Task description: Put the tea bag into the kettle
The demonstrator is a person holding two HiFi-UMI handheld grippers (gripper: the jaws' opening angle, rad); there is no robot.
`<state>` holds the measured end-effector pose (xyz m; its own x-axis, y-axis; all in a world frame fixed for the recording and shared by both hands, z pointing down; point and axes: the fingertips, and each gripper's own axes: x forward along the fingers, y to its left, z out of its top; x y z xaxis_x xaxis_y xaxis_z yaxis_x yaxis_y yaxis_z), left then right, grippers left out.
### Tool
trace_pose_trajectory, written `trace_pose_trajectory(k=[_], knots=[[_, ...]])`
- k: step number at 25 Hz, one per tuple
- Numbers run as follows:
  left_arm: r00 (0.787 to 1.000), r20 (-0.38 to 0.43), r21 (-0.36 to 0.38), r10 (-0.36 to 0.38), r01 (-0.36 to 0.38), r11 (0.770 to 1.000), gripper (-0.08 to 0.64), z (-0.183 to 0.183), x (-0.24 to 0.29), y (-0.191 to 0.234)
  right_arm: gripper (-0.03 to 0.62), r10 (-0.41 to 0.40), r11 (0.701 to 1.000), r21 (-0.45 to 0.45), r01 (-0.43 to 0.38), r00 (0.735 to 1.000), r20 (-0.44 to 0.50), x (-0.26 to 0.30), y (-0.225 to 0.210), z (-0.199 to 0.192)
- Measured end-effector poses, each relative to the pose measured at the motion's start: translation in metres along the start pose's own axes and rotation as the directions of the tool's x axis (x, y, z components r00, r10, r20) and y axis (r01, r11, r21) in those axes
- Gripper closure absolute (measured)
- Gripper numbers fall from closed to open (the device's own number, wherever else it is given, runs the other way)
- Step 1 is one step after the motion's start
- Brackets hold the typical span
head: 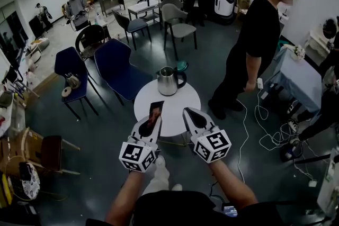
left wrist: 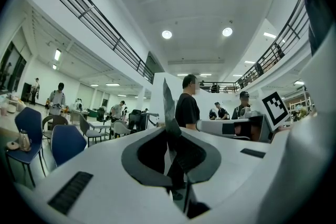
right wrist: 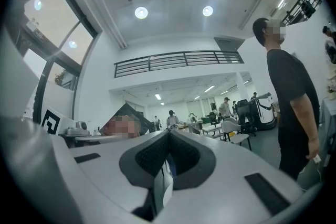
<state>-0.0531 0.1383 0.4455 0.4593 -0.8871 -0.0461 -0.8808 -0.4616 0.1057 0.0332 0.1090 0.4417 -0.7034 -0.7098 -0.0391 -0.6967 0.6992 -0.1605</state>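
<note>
left gripper [head: 151, 121] [left wrist: 169, 132]: clenched on the tea bag, with both jaws pinching the packet's lower end
tea bag [head: 157, 110] [left wrist: 167, 102]: flat dark sachet sticking up out of the left jaws. It is edge-on in the left gripper view. In the head view it lies over the near half of the table, well short of the kettle. Can't tell whether it touches the tabletop.
right gripper [head: 189, 114] [right wrist: 169, 132]: jaws pressed together with nothing between them. It is just beside the left gripper, tips over the table's near edge.
kettle [head: 168, 82]: steel body, black handle on its right side. It stands upright on the far side of the table, apart from both grippers. Lid state can't be made out.
table [head: 177, 106]: small round white top, carrying only the kettle
forearms: both reach in from the bottom of the head view, one behind each gripper
standing person [head: 259, 34]: black top and trousers, on the dark floor to the right of the table, side-on to it
blue chairs [head: 119, 69]: two, left of the table and behind it
cables [head: 265, 132]: white, loose on the floor to the right, near the standing person's feet
</note>
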Motion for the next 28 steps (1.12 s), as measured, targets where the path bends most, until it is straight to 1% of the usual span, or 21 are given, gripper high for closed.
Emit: trace_pose_trajectory(k=[3,8,13,23,28], knots=[[1.000,0.000,-0.003,-0.004,0.004,1.000,0.529,0.002,0.010,0.005,0.572,-0.003,1.000,-0.003,0.003,1.000,-0.001,0.008,-0.008,0.003],[1.000,-0.002,-0.005,-0.009,0.009,1.000,0.529,-0.006,0.020,0.015,0.574,-0.008,1.000,-0.003,0.008,1.000,-0.003,0.019,-0.017,-0.004],[1.000,-0.003,-0.007,-0.009,0.009,1.000,0.529,0.004,0.052,0.040,0.572,-0.013,1.000,0.002,0.013,1.000,-0.007,0.052,-0.037,0.003],[1.000,-0.010,-0.018,-0.017,0.017,1.000,0.529,0.006,0.113,0.085,0.572,-0.001,1.000,-0.004,0.001,1.000,-0.028,0.113,-0.076,0.006],[1.000,-0.014,-0.028,-0.025,0.024,0.999,0.529,0.007,0.141,0.111,0.572,-0.011,1.000,-0.005,0.010,0.999,-0.040,0.146,-0.093,0.005]])
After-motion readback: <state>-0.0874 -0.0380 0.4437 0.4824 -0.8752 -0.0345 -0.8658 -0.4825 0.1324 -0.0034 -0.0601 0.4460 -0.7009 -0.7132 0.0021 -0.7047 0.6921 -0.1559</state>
